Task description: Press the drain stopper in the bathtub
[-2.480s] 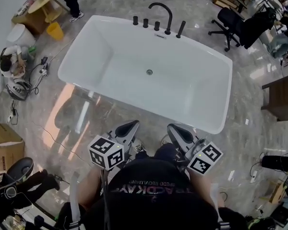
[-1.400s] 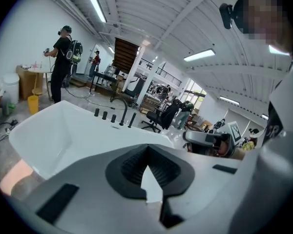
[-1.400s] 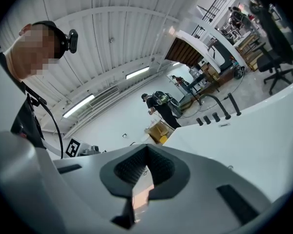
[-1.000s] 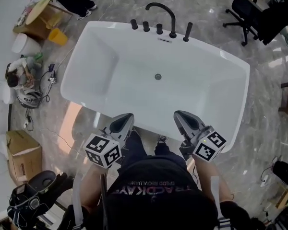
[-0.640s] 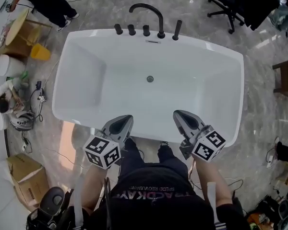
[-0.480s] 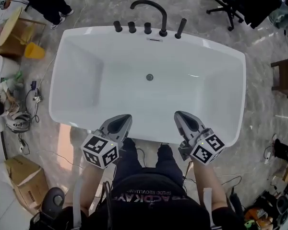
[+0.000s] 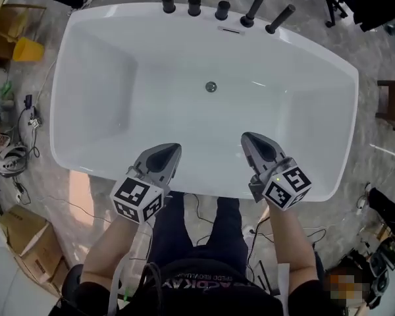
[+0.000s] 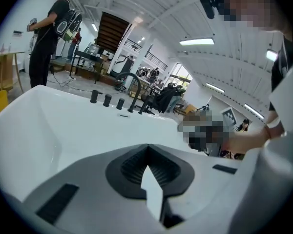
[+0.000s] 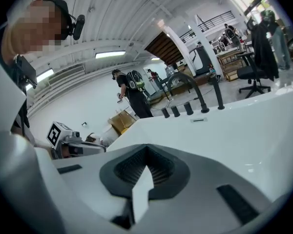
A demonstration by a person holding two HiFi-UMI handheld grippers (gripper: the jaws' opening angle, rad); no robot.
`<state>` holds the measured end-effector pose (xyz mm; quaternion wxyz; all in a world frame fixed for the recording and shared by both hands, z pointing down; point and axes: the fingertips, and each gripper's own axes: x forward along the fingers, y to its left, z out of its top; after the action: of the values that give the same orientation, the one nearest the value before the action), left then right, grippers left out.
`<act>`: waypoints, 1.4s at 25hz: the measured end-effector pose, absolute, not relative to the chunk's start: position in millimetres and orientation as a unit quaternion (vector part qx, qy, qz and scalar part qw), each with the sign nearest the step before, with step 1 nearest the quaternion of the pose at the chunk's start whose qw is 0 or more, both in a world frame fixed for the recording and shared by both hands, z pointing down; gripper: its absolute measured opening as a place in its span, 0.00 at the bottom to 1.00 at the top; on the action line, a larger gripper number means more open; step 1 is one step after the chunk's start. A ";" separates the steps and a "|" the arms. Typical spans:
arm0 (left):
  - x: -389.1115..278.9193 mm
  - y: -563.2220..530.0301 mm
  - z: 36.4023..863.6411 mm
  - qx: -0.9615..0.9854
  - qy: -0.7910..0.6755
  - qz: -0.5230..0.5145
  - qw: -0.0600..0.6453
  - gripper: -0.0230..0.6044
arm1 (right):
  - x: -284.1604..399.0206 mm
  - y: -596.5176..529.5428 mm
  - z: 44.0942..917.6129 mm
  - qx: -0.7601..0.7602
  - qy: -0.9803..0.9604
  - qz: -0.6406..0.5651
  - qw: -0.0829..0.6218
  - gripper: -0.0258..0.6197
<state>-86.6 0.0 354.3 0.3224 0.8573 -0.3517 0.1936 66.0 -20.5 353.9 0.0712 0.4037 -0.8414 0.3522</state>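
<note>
Evidently the press is not yet begun: left gripper (image 7: 167,150) and right gripper (image 7: 252,140), both closed and empty, hover at the bathtub (image 7: 204,191) rim; next, one must reach down onto the drain stopper (image 7: 211,86)

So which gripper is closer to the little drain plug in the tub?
Right, but only slightly. The right gripper sits over the bathtub's near rim, just right of the drain stopper; the left gripper is over the same rim, a bit farther off, to its left.
</note>
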 end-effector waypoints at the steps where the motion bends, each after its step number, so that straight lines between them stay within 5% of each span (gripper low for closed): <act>1: -87.8 -2.0 364.1 0.860 -0.349 0.198 0.315 0.04 | 62.5 -25.9 368.7 0.399 -0.843 0.352 0.083 0.06; 14: -72.9 -18.7 490.6 0.884 -0.307 0.252 0.244 0.04 | 54.4 -106.4 569.4 0.372 -0.840 0.331 0.216 0.06; 35: -97.2 -16.4 574.0 0.892 -0.268 0.259 0.256 0.04 | 20.2 -173.7 832.3 0.388 -0.779 0.362 0.335 0.06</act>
<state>-97.2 -16.4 574.0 0.2558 0.8920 -0.2679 0.2593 20.2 -173.7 832.3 0.3348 0.3877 -0.7790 0.3617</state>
